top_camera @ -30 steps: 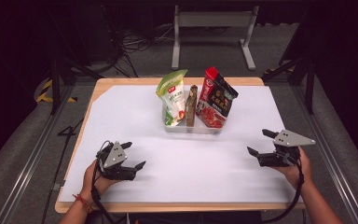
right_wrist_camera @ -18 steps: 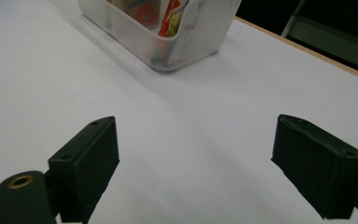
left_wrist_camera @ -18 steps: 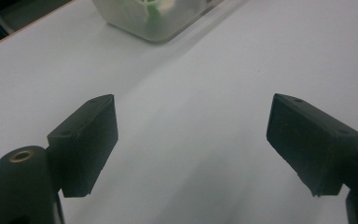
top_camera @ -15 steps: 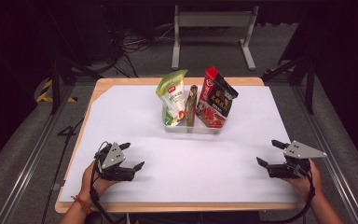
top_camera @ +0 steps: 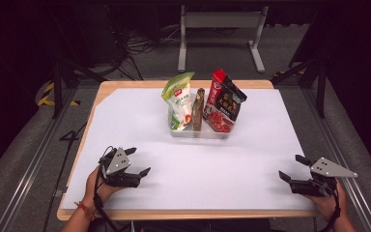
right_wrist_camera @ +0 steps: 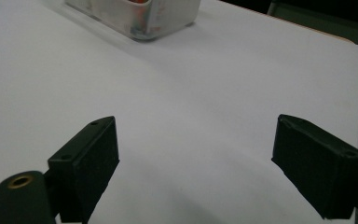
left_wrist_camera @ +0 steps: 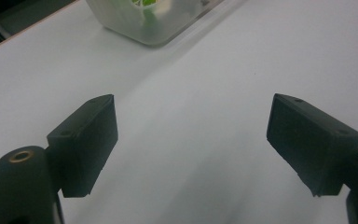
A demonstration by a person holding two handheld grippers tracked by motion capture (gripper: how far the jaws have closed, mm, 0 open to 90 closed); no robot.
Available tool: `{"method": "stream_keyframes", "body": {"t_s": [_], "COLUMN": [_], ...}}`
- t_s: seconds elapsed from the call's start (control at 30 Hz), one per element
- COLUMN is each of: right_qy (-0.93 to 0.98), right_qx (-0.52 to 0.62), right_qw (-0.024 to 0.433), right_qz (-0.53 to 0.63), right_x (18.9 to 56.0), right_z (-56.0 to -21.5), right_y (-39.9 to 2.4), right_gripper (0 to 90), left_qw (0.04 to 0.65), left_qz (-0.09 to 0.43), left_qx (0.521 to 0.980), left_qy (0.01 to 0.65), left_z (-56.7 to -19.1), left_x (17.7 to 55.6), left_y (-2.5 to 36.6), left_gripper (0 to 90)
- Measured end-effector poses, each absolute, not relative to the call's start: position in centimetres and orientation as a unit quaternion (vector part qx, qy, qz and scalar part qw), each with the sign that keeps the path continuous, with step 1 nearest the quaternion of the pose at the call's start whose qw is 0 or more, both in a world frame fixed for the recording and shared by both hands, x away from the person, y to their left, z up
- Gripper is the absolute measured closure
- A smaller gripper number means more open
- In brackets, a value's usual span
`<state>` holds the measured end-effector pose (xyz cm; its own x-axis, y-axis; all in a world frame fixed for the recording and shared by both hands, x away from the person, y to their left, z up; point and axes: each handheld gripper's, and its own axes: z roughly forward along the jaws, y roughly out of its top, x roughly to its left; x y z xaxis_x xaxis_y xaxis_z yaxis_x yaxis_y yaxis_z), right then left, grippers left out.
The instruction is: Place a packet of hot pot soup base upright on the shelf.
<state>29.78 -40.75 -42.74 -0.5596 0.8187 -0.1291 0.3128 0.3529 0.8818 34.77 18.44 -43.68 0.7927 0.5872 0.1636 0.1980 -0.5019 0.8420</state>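
A clear plastic bin (top_camera: 199,131) stands at the middle back of the white-covered table (top_camera: 251,159). Upright in it are a green snack bag (top_camera: 178,99), a thin brown pack (top_camera: 198,108) and a red and black pouch (top_camera: 223,106). My left gripper (top_camera: 139,160) rests at the near left, open and empty. My right gripper (top_camera: 291,167) sits at the near right corner, also open and empty. In the left gripper view the left gripper (left_wrist_camera: 193,140) spreads wide over bare white sheet, the bin (left_wrist_camera: 149,21) far ahead. The right gripper (right_wrist_camera: 196,163) likewise faces the bin (right_wrist_camera: 140,16).
The wooden table edge (top_camera: 183,213) runs along the near side. Metal rails (top_camera: 34,159) flank the table on the floor. A grey stand (top_camera: 222,29) and cables lie beyond the far edge.
My right gripper has drawn back toward the near right corner of the table. The left gripper has barely shifted. Both stay open.
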Motion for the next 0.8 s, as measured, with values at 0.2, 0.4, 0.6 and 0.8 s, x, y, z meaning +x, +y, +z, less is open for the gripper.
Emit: {"method": "stream_keyframes", "body": {"t_s": [0.2, 0.4, 0.6, 0.8], "right_qy": [0.762, 0.755, 0.764, 0.772], "right_qx": [0.377, 0.381, 0.380, 0.372], "right_qw": [0.299, 0.305, 0.302, 0.304], "right_qz": [0.433, 0.438, 0.425, 0.416], "right_x": [29.5, 29.1, 29.4, 29.4], "right_z": [-42.9, -42.8, -43.1, -43.2], "right_y": [-41.3, -41.2, -40.7, -40.1], "right_gripper": [14.4, 15.8, 17.1, 15.9], "left_qw": [0.438, 0.441, 0.444, 0.444], "left_qz": [0.221, 0.220, 0.220, 0.220], "left_qx": [0.842, 0.840, 0.839, 0.837], "left_qy": [0.226, 0.225, 0.227, 0.231], "left_z": [-43.7, -43.7, -43.6, -43.7], "left_x": [34.9, 35.0, 35.2, 35.3], "left_y": [18.2, 18.2, 18.1, 18.0], "left_gripper": [17.2, 17.1, 17.1, 17.1]}}
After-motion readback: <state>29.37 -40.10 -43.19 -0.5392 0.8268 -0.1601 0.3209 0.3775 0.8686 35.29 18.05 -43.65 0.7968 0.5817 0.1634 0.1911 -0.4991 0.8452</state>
